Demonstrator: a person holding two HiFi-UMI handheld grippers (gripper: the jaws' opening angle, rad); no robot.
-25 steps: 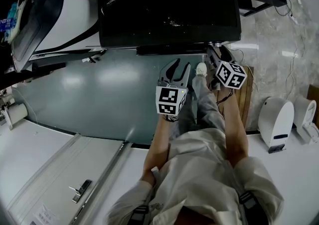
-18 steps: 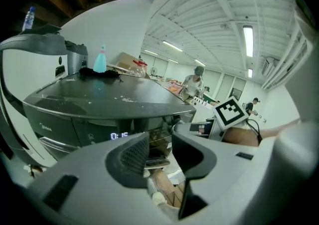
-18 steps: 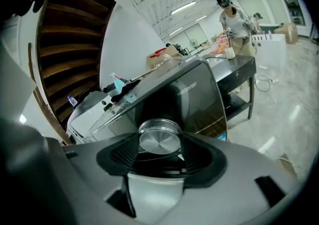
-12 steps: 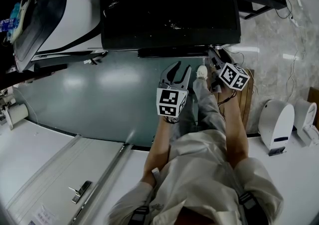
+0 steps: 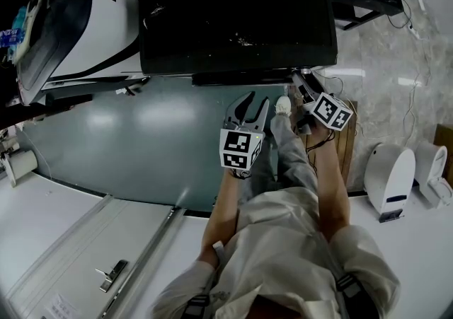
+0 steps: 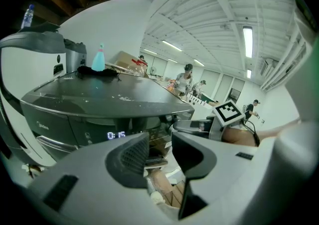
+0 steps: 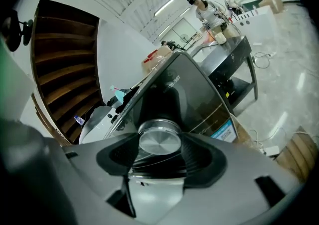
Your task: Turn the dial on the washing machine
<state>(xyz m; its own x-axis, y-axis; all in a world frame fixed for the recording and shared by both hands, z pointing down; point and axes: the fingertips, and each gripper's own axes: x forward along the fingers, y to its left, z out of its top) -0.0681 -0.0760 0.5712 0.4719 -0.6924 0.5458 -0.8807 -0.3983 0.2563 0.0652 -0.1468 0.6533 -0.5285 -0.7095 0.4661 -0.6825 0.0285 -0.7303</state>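
The black washing machine (image 5: pixel 237 13) fills the top of the head view. Its round silver dial (image 7: pixel 159 136) sits at the front right corner and shows clearly in the right gripper view. My right gripper (image 7: pixel 160 152) is shut on the dial, with a dark pad pressed against each side of it. In the head view the right gripper (image 5: pixel 301 84) reaches the machine's front edge, and the dial is hidden there. My left gripper (image 5: pixel 248 104) hangs in front of the machine, open with nothing between its jaws (image 6: pixel 159 144). A lit display (image 6: pixel 116 134) glows on the front panel.
A white machine (image 5: pixel 92 13) stands left of the washer. A white appliance (image 5: pixel 389 176) and a wooden pallet (image 5: pixel 348 141) are at the right. A blue bottle (image 6: pixel 98 59) rests on the washer's top. People stand far back in the hall. My own legs are below the grippers.
The right gripper has rolled a little about its own axis while staying on the dial; its marker cube sits at a new tilt. The left gripper has not moved.
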